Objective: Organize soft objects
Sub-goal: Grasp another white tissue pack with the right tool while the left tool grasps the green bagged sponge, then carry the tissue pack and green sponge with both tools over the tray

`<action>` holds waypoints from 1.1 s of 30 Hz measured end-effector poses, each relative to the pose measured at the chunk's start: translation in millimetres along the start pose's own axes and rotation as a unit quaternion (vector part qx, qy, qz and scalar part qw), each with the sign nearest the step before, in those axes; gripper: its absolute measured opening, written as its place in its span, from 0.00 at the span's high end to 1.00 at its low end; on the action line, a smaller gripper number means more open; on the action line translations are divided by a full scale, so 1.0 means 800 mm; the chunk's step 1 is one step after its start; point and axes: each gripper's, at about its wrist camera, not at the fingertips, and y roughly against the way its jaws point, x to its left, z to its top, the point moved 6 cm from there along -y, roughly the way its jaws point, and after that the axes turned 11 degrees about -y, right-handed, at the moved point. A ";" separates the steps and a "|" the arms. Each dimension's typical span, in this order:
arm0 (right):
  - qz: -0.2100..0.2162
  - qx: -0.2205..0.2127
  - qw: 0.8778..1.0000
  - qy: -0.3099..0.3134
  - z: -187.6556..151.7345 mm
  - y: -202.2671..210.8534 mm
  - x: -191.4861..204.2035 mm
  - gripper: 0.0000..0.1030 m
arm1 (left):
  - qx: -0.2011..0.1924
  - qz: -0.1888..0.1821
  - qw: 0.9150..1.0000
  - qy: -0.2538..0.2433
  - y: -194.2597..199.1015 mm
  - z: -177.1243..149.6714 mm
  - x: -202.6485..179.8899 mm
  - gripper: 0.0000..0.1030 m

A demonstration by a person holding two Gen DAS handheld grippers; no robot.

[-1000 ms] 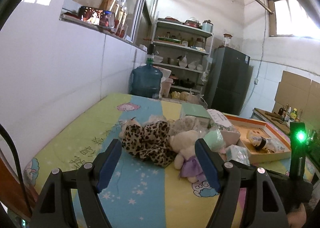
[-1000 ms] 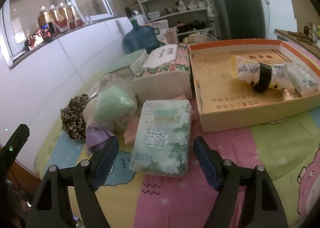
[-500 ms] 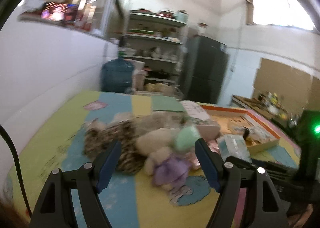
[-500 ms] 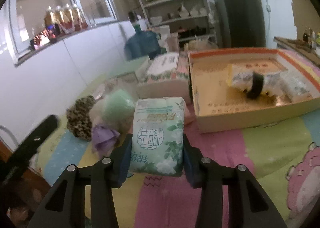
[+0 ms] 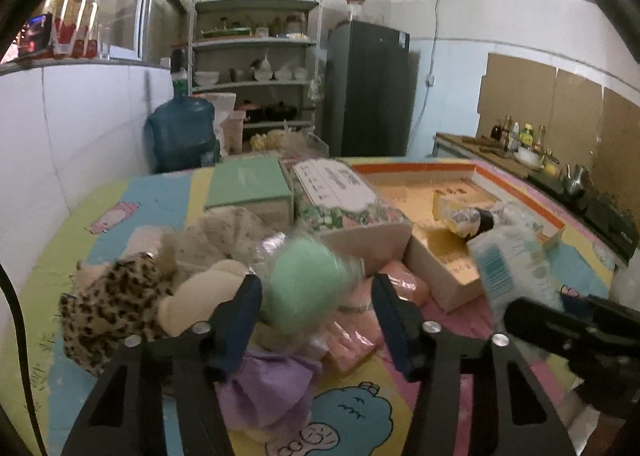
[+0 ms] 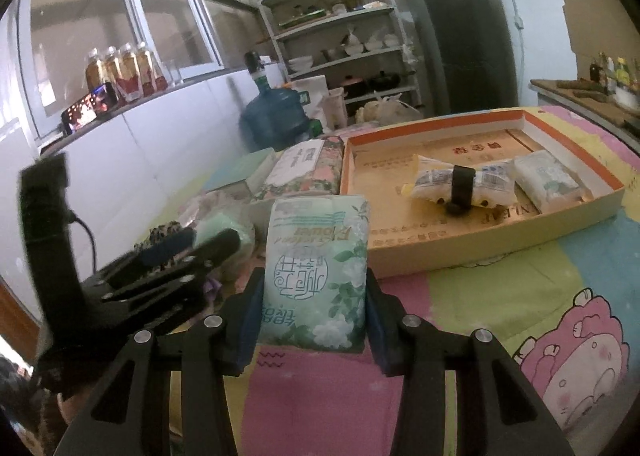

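Observation:
My left gripper (image 5: 316,312) is closing around a mint-green soft ball in clear wrap (image 5: 308,284). Its left pad is at the ball and its right pad still stands a little off. The ball tops a heap holding a leopard-print plush (image 5: 108,304), a cream plush (image 5: 200,292), purple cloth (image 5: 268,388) and a pink pack (image 5: 404,284). My right gripper (image 6: 314,312) is shut on a green-and-white tissue pack (image 6: 316,272), held upright just above the mat. Behind it lies an orange-rimmed cardboard tray (image 6: 480,240) with a banded snack packet (image 6: 460,180) and a white pack (image 6: 548,180).
A floral tissue box (image 5: 340,196) and a pale green box (image 5: 248,184) stand behind the heap, against the tray. A white tiled wall runs along the left. A blue water jug (image 5: 180,132), shelves and a dark fridge (image 5: 368,88) are beyond the table.
My left gripper moved right and in over the heap and its jaws narrowed around the green ball. My right gripper shut on the tissue pack and lifted it slightly.

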 end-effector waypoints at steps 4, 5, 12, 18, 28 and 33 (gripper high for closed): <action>0.001 -0.004 1.000 -0.001 0.002 0.004 -0.004 0.55 | 0.015 0.004 1.000 -0.001 -0.012 -0.008 -0.004 0.59; 0.002 -0.005 1.000 -0.002 0.003 0.005 -0.005 0.55 | 0.016 0.006 1.000 -0.001 -0.011 -0.008 -0.004 0.60; 0.005 -0.005 1.000 -0.012 0.006 0.004 -0.012 0.55 | 0.001 0.008 1.000 0.009 -0.004 -0.008 -0.003 0.63; 0.010 -0.011 1.000 -0.017 0.011 0.009 -0.019 0.55 | -0.016 0.008 1.000 0.021 0.011 0.002 -0.010 0.63; 0.010 -0.031 0.999 -0.026 0.025 0.026 -0.034 0.55 | -0.048 0.006 0.999 0.020 0.049 0.033 -0.038 0.63; 0.004 -0.046 0.999 -0.028 0.037 0.039 -0.045 0.55 | -0.065 -0.002 0.998 0.006 0.062 0.055 -0.058 0.63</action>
